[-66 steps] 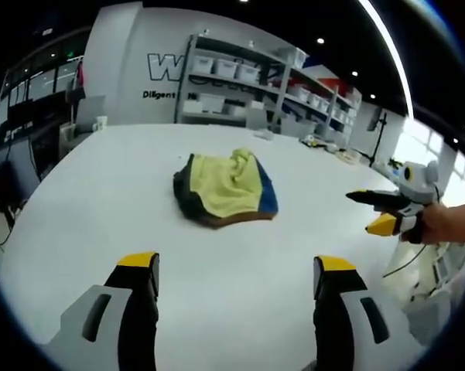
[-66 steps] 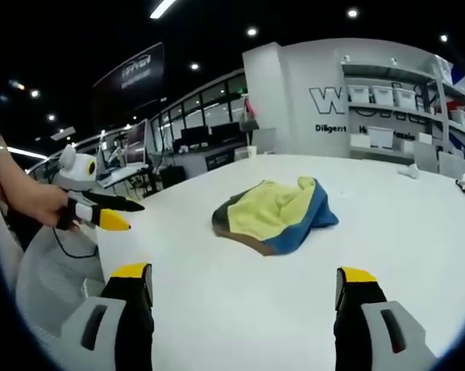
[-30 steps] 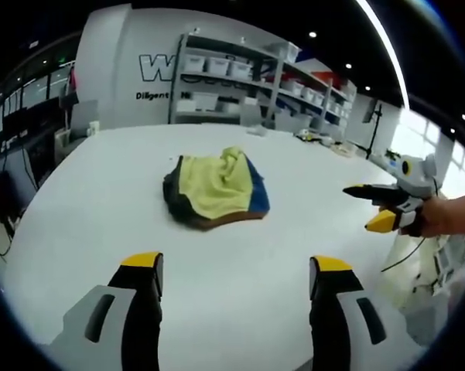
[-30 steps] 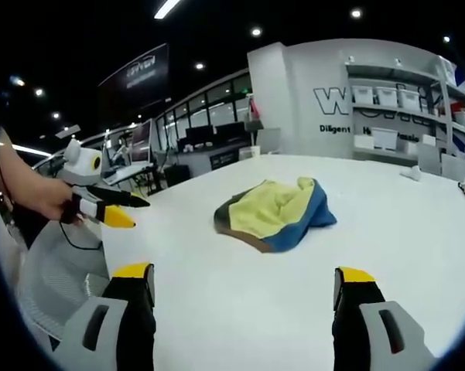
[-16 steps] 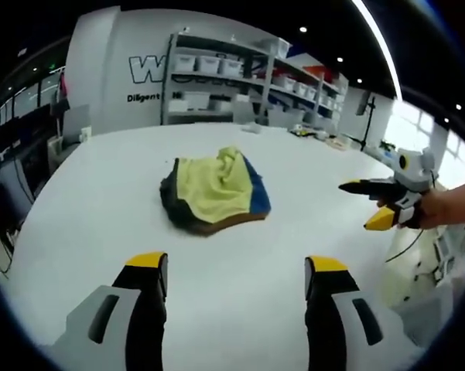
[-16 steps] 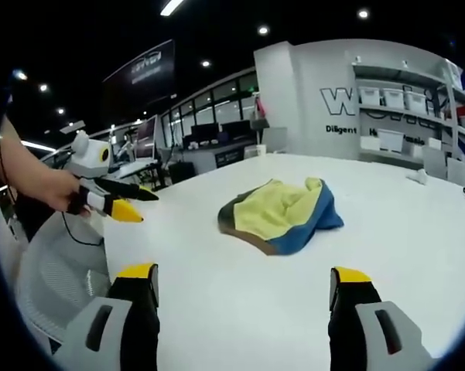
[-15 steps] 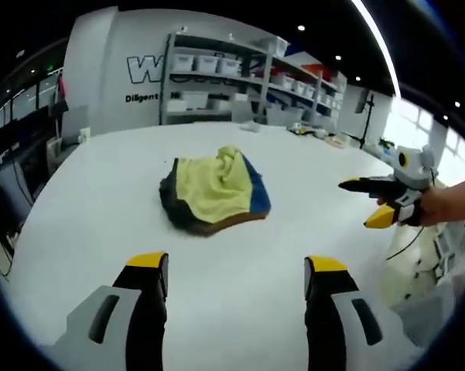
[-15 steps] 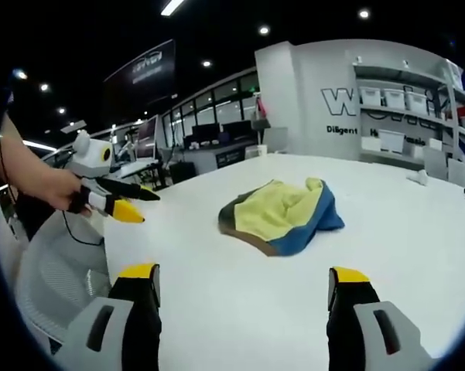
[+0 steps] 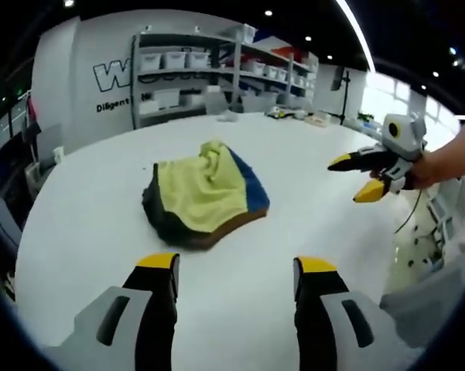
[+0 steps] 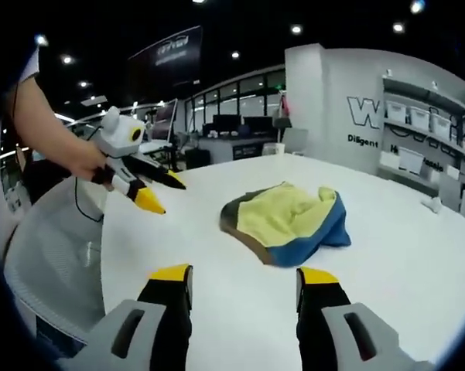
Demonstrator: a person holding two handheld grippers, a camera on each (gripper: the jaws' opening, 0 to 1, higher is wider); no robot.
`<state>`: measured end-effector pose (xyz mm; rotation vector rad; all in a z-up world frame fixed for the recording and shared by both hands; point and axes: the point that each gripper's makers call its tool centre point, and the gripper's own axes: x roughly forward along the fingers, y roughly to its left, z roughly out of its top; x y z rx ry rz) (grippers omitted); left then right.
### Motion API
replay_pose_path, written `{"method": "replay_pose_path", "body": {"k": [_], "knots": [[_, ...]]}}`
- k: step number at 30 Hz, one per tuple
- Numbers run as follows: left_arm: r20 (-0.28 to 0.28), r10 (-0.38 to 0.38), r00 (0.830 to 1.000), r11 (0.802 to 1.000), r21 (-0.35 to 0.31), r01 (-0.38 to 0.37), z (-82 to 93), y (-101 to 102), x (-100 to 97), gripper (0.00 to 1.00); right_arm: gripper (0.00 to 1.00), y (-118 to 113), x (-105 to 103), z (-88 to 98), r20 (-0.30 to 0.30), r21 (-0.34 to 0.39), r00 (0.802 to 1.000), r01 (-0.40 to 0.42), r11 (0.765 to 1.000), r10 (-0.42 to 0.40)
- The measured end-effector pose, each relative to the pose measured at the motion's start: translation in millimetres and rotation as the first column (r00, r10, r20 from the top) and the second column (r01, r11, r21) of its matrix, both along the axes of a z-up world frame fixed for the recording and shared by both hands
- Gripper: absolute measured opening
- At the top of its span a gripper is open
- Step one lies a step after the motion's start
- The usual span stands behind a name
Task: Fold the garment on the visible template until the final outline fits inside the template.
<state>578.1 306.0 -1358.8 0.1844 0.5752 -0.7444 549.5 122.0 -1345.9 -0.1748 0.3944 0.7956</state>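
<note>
Left gripper [image 9: 234, 267] hovers over the white table [image 9: 85, 224], jaws parted, nothing between them. Straight ahead of its yellow tips, a short way beyond them, lies the crumpled garment [image 9: 203, 193]: yellow cloth on top, blue along the side toward the right gripper, a dark and brown edge nearest the jaws. Off to that side, level with the garment and well clear of it, the right gripper [image 9: 364, 176] hangs in a hand [image 9: 425, 166], jaws apart.

From the right gripper view, the right gripper [image 10: 244, 276] has its jaws spread and empty; the garment [image 10: 289, 222] sits ahead of them, slightly toward the right-hand jaw. The left gripper [image 10: 161, 192] is held above the table's [image 10: 418, 255] near edge, away from the cloth.
</note>
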Motion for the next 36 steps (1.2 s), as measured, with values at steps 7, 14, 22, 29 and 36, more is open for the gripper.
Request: {"method": "replay_pose_path", "body": {"k": [7, 14, 22, 29, 36], "knots": [[0.018, -0.112, 0.994, 0.989, 0.102, 0.11, -9.3, 1.3, 21.3, 0.54, 0.37, -0.7, 25.2, -4.1, 0.031, -0.08, 0.997, -0.074, 0.994, 0.077], [0.046, -0.215, 0.975, 0.956, 0.213, 0.201, -17.3, 6.9, 45.5, 0.43, 0.31, -0.3, 50.6, -13.0, 0.043, -0.16, 0.987, -0.145, 0.976, 0.154], [0.066, -0.405, 0.912, 0.837, 0.428, 0.341, -34.6, 12.6, 71.8, 0.24, 0.27, 0.4, 77.5, -33.0, 0.04, -0.285, 0.963, -0.244, 0.927, 0.266], [0.032, -0.52, 0.853, 0.726, 0.543, 0.422, -49.2, 20.9, 92.6, 0.21, 0.21, -1.3, 94.9, -48.9, 0.038, -0.41, 0.922, -0.338, 0.847, 0.386], [0.019, -0.593, 0.805, 0.645, 0.609, 0.461, -56.4, 28.3, 108.6, 0.19, 0.17, -0.1, 104.6, -60.0, 0.025, -0.506, 0.866, -0.42, 0.753, 0.499]]}}
